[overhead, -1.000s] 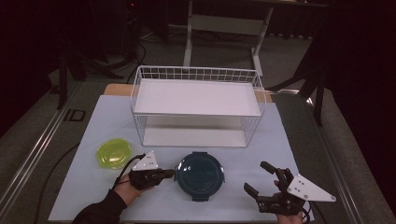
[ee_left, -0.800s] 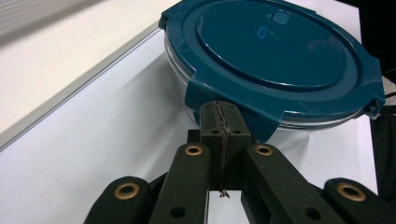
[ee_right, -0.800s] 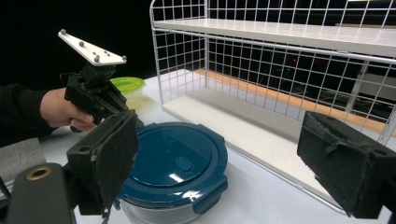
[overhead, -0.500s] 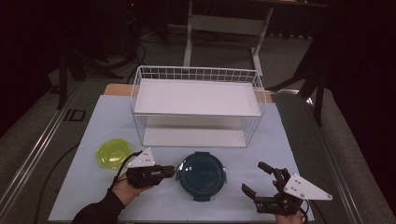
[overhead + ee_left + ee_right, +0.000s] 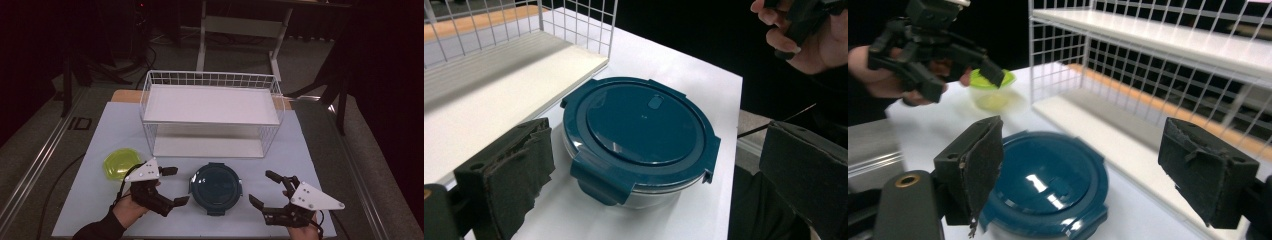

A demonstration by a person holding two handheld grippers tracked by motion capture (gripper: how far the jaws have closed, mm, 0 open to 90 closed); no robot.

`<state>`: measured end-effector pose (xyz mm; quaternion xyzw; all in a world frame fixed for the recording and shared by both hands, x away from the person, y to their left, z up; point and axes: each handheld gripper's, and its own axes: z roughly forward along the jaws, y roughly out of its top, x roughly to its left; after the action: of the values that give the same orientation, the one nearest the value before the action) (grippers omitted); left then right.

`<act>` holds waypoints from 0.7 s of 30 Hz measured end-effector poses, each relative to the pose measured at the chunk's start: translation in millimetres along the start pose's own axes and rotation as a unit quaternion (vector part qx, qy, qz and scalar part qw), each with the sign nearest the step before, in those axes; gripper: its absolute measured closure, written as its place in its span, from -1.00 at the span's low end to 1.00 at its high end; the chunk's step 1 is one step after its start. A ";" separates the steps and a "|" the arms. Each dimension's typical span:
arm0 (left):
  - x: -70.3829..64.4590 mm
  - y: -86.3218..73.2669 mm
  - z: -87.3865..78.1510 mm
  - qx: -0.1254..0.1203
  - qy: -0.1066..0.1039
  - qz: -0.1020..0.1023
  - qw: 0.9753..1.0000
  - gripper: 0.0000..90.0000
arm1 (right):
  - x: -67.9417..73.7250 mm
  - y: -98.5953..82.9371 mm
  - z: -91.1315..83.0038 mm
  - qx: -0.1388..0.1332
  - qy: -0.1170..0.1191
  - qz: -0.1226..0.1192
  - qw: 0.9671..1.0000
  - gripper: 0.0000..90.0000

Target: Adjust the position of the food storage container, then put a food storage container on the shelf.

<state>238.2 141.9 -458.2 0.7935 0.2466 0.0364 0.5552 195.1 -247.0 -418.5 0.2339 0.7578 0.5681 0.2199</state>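
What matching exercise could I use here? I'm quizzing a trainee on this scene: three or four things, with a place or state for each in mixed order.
Things:
1. blue-lidded container
2. yellow-green bowl
3. wire rack
4. left tool

Places or states:
A. at the back of the mat, behind the rest
B. jaws open, just left of the container
C. between the two tools, lid on
D. near the mat's left edge

Pairs: 1-C, 2-D, 3-A, 4-B

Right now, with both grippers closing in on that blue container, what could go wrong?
Both grippers, left and right, are open, flanking the round container. One jaw arriving first might shove it sideways. Its smooth round lid may slip between the pads. Lifting carelessly could knock it against the wire shelf just behind.
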 end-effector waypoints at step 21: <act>39.7 -4.6 25.1 0.046 -0.005 -0.212 0.976 -0.97 | -22.5 -9.7 47.7 0.109 -0.018 0.160 0.981 -0.77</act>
<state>279.7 138.6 -480.5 0.7483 0.4074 -0.0977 0.5144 240.5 -226.8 -438.6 0.3846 0.7640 0.5055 0.1132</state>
